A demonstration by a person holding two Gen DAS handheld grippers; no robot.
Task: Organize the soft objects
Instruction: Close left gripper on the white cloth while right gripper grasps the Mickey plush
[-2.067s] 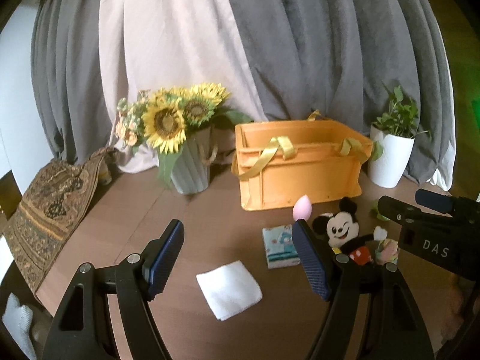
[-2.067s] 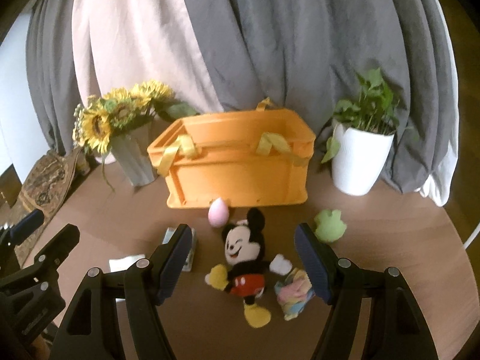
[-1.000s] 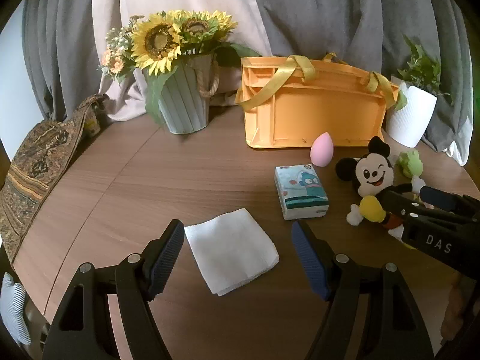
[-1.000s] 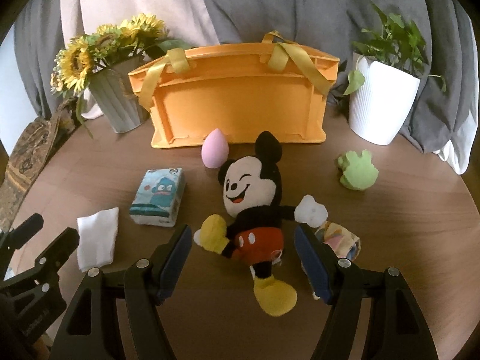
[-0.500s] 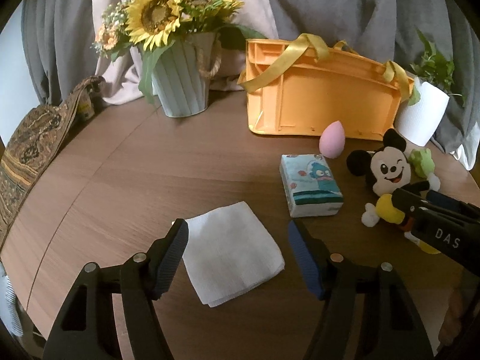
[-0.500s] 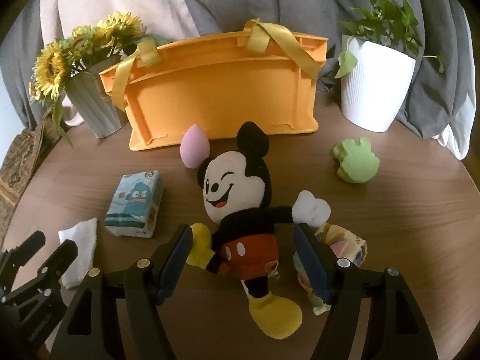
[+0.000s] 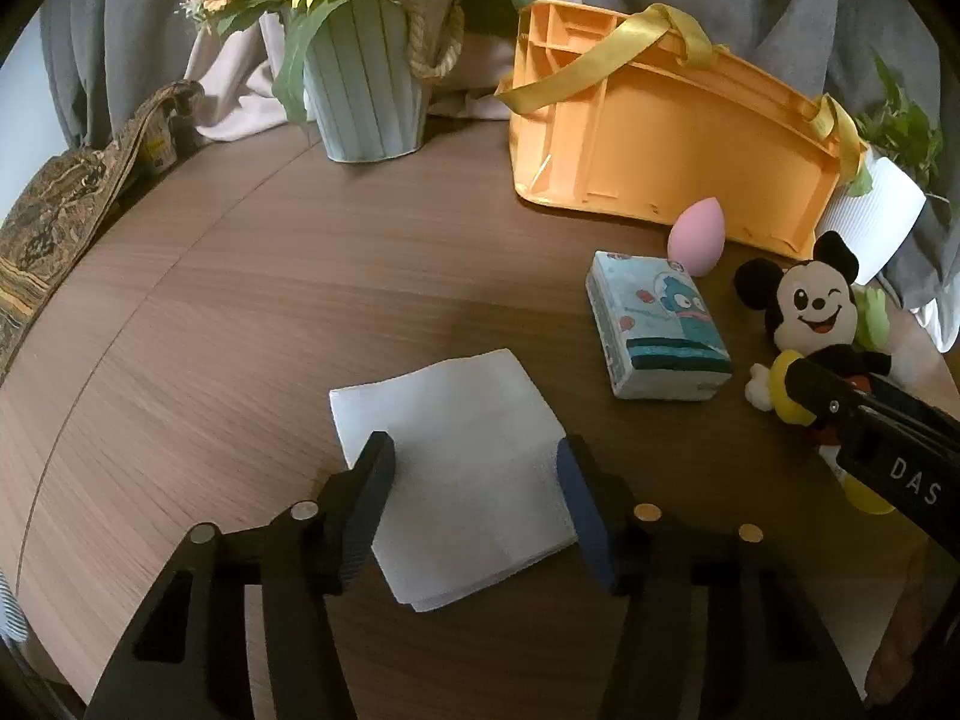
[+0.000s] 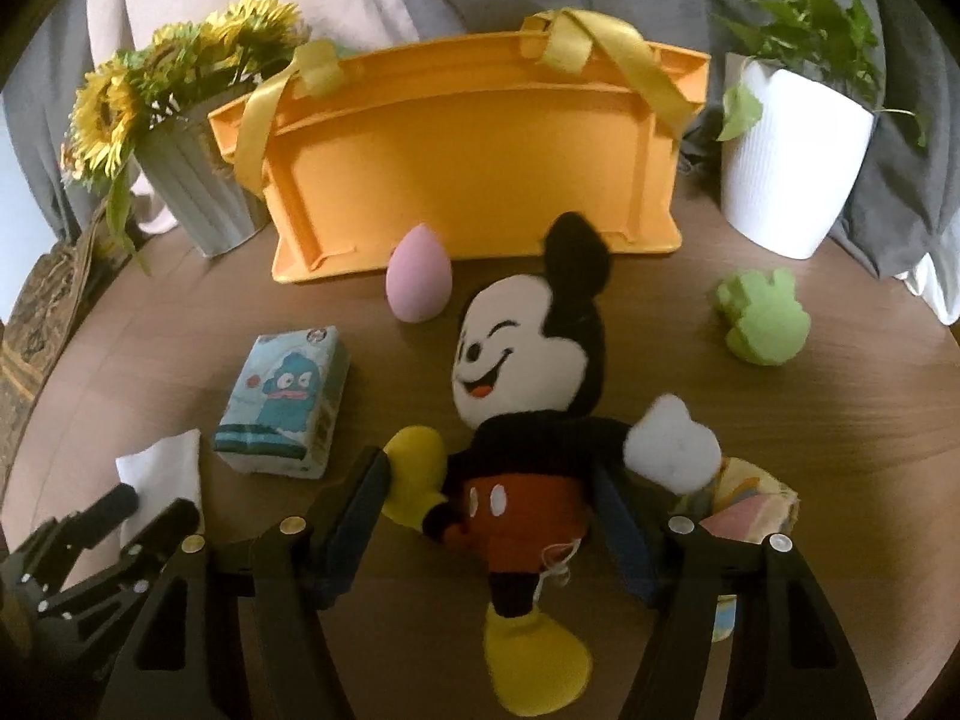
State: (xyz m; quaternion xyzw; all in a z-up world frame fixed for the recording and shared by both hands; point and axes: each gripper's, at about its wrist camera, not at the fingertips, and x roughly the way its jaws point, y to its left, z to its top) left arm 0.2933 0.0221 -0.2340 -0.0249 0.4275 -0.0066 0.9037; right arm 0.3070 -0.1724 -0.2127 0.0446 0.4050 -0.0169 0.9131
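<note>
A folded white cloth lies flat on the round wooden table. My left gripper straddles it with jaws closing, one finger at each side edge, and no squeeze shows. The mouse plush lies on its back. My right gripper has a finger on either side of its red shorts, jaws closing a little, the left finger by the yellow glove. Behind stands an orange basket with yellow ribbon handles. A tissue pack, a pink egg sponge and a green frog sponge lie around the plush.
A pastel cloth bundle sits under the plush's white hand, beside my right finger. A sunflower vase stands back left and a white plant pot back right. Patterned fabric drapes the left edge. Grey curtains hang behind.
Both grippers have dropped closer to the table. The left jaws have narrowed around the white cloth. The right gripper has moved in over the plush's body.
</note>
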